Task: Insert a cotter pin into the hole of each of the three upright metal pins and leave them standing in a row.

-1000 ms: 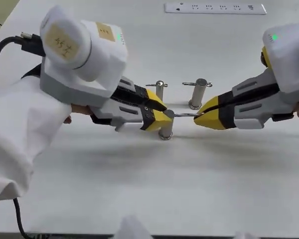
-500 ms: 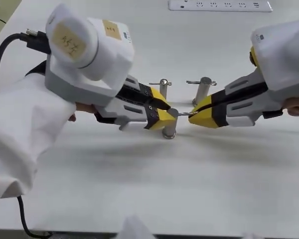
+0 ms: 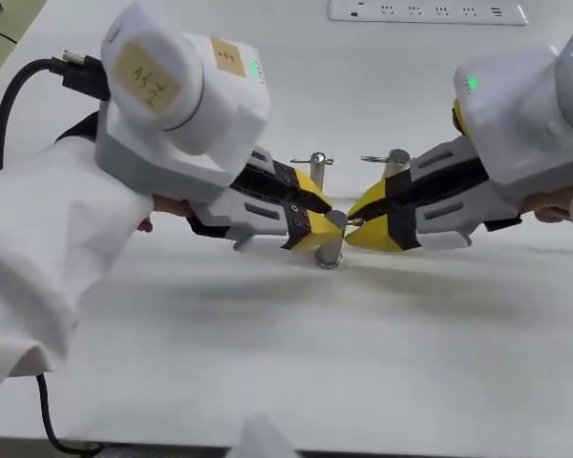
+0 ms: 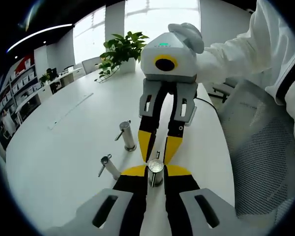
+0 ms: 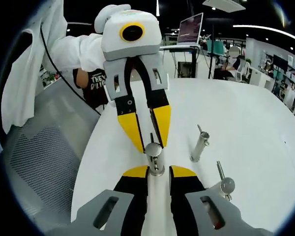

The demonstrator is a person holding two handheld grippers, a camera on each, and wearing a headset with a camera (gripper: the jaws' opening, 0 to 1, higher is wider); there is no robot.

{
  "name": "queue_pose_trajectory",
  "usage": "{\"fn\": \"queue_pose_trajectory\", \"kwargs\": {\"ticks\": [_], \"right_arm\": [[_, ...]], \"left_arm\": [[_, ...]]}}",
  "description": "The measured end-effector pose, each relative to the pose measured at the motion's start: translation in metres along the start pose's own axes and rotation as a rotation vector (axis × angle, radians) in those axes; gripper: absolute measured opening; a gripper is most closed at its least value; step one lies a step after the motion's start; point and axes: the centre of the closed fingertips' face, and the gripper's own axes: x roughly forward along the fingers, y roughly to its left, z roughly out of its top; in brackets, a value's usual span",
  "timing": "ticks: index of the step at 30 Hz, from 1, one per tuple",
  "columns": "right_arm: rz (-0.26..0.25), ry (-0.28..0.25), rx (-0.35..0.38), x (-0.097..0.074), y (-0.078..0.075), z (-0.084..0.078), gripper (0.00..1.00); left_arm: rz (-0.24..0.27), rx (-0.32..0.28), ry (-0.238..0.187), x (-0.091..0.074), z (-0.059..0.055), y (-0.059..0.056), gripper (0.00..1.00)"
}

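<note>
Near pin (image 3: 329, 244) is stood on surface (image 3: 267, 334), clenched by L tool (image 3: 323, 225); cotter (image 3: 351, 221) is gripped by R tool (image 3: 360, 225) at pin's top. In head view, rear pins (image 3: 317, 172) are seen w/ cotters thru. In L gripper view, near pin's round top is seen betw. own jaws.

Count's in: three metal pins, near pin (image 3: 333, 244), far-left pin (image 3: 317, 176), far-right pin (image 3: 397, 160). Three cotter pins: near cotter pin (image 3: 352, 221), far-left cotter pin (image 3: 306, 161), far-right cotter pin (image 3: 374, 158). Two grippers: left gripper (image 3: 317, 218), right gripper (image 3: 355, 223). One power strip (image 3: 427, 10), far.
</note>
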Motion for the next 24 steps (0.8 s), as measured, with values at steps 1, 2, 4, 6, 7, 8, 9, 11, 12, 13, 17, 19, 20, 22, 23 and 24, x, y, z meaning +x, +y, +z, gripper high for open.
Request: {"fn": "queue_pose_trajectory", "kwargs": {"ticks": [1,2,4,6,7,8,9,11,12,13,17,19,20,22,23,24], "right_arm": [[-0.001,0.001,0.0,-0.001,0.0,-0.001,0.1],[-0.007,0.002,0.002,-0.003,-0.001,-0.004,0.09],[-0.013,0.006,0.015,-0.007,-0.002,-0.008,0.1],[-0.017,-0.002,0.023,-0.012,-0.002,-0.007,0.09],[-0.018,-0.009,0.029,-0.014,-0.002,-0.006,0.08],[-0.024,-0.016,0.035,-0.015,-0.002,-0.003,0.09],[-0.023,-0.021,0.034,-0.016,-0.001,-0.002,0.08],[-0.025,-0.025,0.028,-0.016,-0.002,-0.004,0.07],[-0.024,-0.026,0.025,-0.016,-0.002,-0.002,0.06],[-0.023,-0.028,0.025,-0.016,-0.001,-0.001,0.04],[-0.005,-0.049,0.042,-0.013,0.003,0.004,0.0],[-0.005,-0.051,0.041,-0.012,0.004,0.006,0.0],[-0.007,-0.057,0.046,-0.011,0.004,0.007,0.0],[-0.01,-0.066,0.061,-0.01,0.002,0.009,0.0],[-0.012,-0.066,0.056,-0.01,0.002,0.009,0.0],[-0.013,-0.063,0.053,-0.01,0.002,0.01,0.0]], "left_arm": [[0.0,0.001,0.0,0.0,0.0,0.0,0.09],[0.0,0.003,0.0,0.0,0.0,0.0,0.09],[0.0,0.006,0.0,0.0,0.0,0.001,0.09],[0.001,0.011,0.001,0.0,0.0,0.001,0.1],[0.001,0.012,0.001,0.001,0.0,0.001,0.1],[0.001,0.014,0.001,0.001,0.0,0.002,0.1],[0.002,0.015,0.002,0.001,0.0,0.002,0.1],[0.004,0.022,0.003,0.001,-0.001,0.002,0.1],[0.006,0.021,0.004,0.001,-0.001,0.002,0.1],[0.009,0.019,0.006,0.001,-0.001,0.002,0.1],[0.015,0.011,0.014,0.002,-0.001,0.0,0.1],[0.019,0.02,0.019,0.002,-0.002,0.0,0.1],[0.02,0.026,0.019,0.002,-0.002,0.0,0.1],[0.023,0.037,0.027,0.001,-0.004,0.0,0.1],[0.024,0.043,0.031,0.001,-0.005,0.001,0.09],[0.026,0.05,0.035,0.001,-0.007,0.001,0.09]]}}
